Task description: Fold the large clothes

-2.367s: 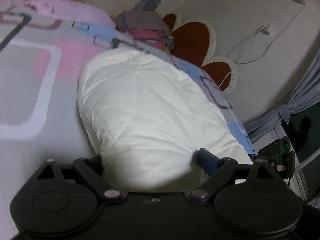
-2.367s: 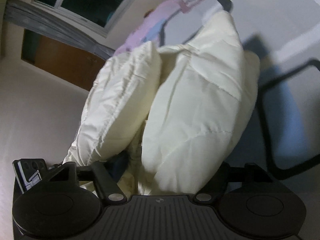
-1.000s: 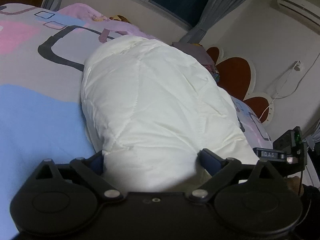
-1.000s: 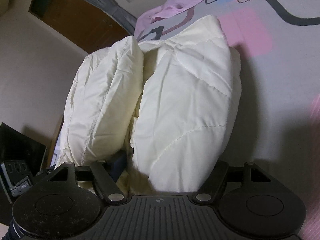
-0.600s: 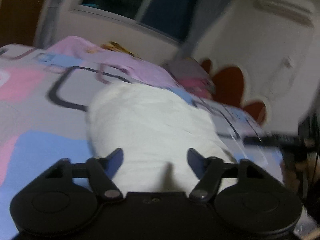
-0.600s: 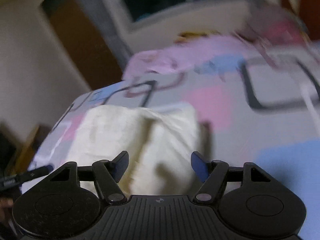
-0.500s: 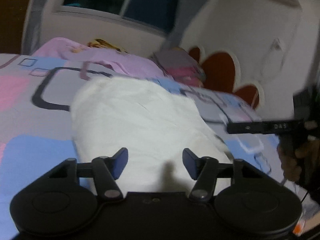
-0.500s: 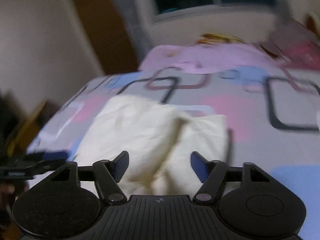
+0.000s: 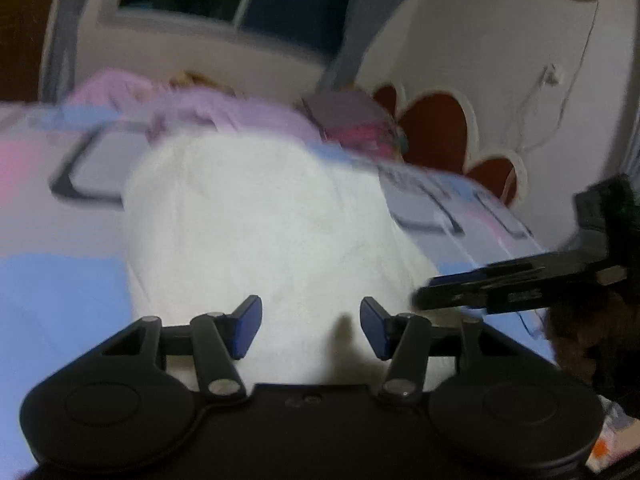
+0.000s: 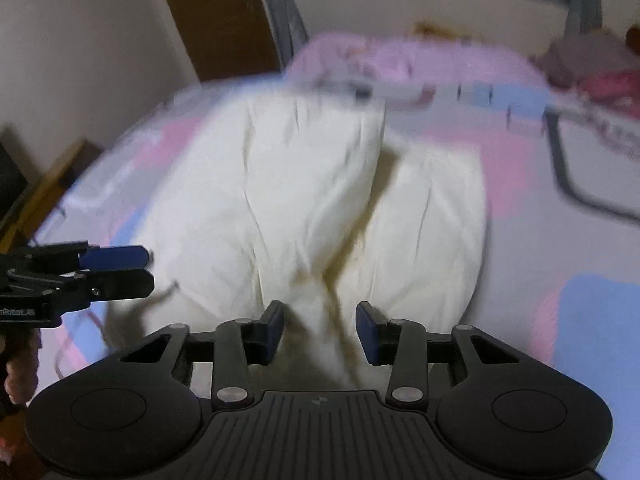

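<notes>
One cream padded jacket (image 9: 256, 232) lies folded into a thick bundle on the bed (image 9: 52, 292), near the bed's front edge; from the right wrist view it (image 10: 312, 200) shows as two puffy lobes side by side with a crease between them. The bed carries one sheet patterned in blue, pink and grey blocks.

Two hand-held grippers are in play. The left hand-held gripper (image 9: 311, 326) hangs above the near end of the jacket with its jaws part open and nothing pinched between its two blue pads. The right hand-held gripper (image 10: 320, 332) is over the crease, its jaws closing, and its pads look clear of the fabric, though blur makes that hard to be sure of.

At the bed's far edge lie one pink quilt (image 9: 224, 108) and one small pile of clothes (image 9: 352, 120).
</notes>
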A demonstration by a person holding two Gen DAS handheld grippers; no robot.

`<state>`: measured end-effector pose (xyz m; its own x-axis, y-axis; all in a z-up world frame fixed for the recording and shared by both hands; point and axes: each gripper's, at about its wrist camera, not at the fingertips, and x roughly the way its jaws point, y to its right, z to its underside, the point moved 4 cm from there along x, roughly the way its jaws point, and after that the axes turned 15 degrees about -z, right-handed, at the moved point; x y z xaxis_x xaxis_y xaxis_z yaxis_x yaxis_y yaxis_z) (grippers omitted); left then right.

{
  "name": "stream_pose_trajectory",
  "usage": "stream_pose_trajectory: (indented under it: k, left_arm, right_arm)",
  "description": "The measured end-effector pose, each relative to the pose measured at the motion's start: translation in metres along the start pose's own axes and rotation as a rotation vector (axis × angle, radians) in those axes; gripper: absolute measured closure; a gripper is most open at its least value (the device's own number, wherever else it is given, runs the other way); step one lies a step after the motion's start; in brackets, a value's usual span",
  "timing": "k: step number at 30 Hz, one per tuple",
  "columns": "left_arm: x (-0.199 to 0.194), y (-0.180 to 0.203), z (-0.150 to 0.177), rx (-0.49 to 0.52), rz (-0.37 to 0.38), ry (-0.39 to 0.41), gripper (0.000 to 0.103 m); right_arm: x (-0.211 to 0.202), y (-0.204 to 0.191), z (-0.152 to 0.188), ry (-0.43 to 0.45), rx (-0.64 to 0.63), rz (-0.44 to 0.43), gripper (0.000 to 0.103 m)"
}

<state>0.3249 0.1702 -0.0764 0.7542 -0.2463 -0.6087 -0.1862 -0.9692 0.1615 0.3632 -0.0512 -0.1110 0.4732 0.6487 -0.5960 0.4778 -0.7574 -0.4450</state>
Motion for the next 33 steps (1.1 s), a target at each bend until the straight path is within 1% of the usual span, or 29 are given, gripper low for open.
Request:
stream_pose_trajectory:
  k: [2,4,6,8,10,12,13,14,17,20,23,28,31,33]
  left_arm:
    - [0.002,-0.008,-0.019,-0.006,-0.032,0.041,0.047]
    - [0.013,-0.017,-0.039,0.0,-0.065,0.066,0.047]
    - [0.029,-0.022,-0.058,0.001,-0.086,0.069,0.047]
    - [0.045,-0.023,-0.069,0.004,-0.078,0.053,0.047]
    - [0.068,-0.019,-0.076,0.027,-0.062,0.001,0.047]
    - [0.088,-0.01,-0.071,0.047,-0.029,-0.062,0.047]
    - [0.096,-0.009,-0.065,0.064,-0.017,-0.088,0.047]
    - [0.102,-0.006,-0.062,0.084,-0.022,-0.093,0.047]
    - [0.11,-0.003,-0.053,0.092,-0.026,-0.105,0.047]
    - [0.116,0.002,-0.05,0.116,-0.045,-0.108,0.047]
    - [0.121,0.005,-0.048,0.134,-0.064,-0.11,0.047]
    - [0.126,0.009,-0.047,0.158,-0.08,-0.108,0.047]
    - [0.121,0.01,-0.047,0.164,-0.092,-0.103,0.047]
    - [0.108,0.013,-0.049,0.157,-0.122,-0.092,0.047]
  right_arm:
    - [-0.007,-0.006,-0.021,0.058,-0.036,0.011,0.063]
    - [0.002,-0.01,-0.042,0.081,-0.07,0.026,0.063]
    - [0.018,-0.012,-0.059,0.075,-0.096,0.051,0.063]
    - [0.042,-0.005,-0.073,0.049,-0.094,0.073,0.063]
    - [0.062,0.006,-0.077,0.006,-0.094,0.126,0.063]
    - [0.081,0.021,-0.072,-0.072,-0.075,0.224,0.063]
    - [0.086,0.028,-0.068,-0.088,-0.06,0.234,0.063]
    - [0.089,0.034,-0.063,-0.098,-0.039,0.232,0.063]
    - [0.093,0.05,-0.048,-0.089,-0.002,0.215,0.063]
    - [0.097,0.066,-0.037,-0.056,0.062,0.175,0.062]
    - [0.092,0.068,-0.032,-0.036,0.109,0.155,0.062]
    - [0.087,0.065,-0.032,-0.032,0.103,0.16,0.062]
    - [0.083,0.064,-0.034,-0.03,0.11,0.161,0.062]
    - [0.068,0.057,-0.037,-0.006,0.115,0.17,0.062]
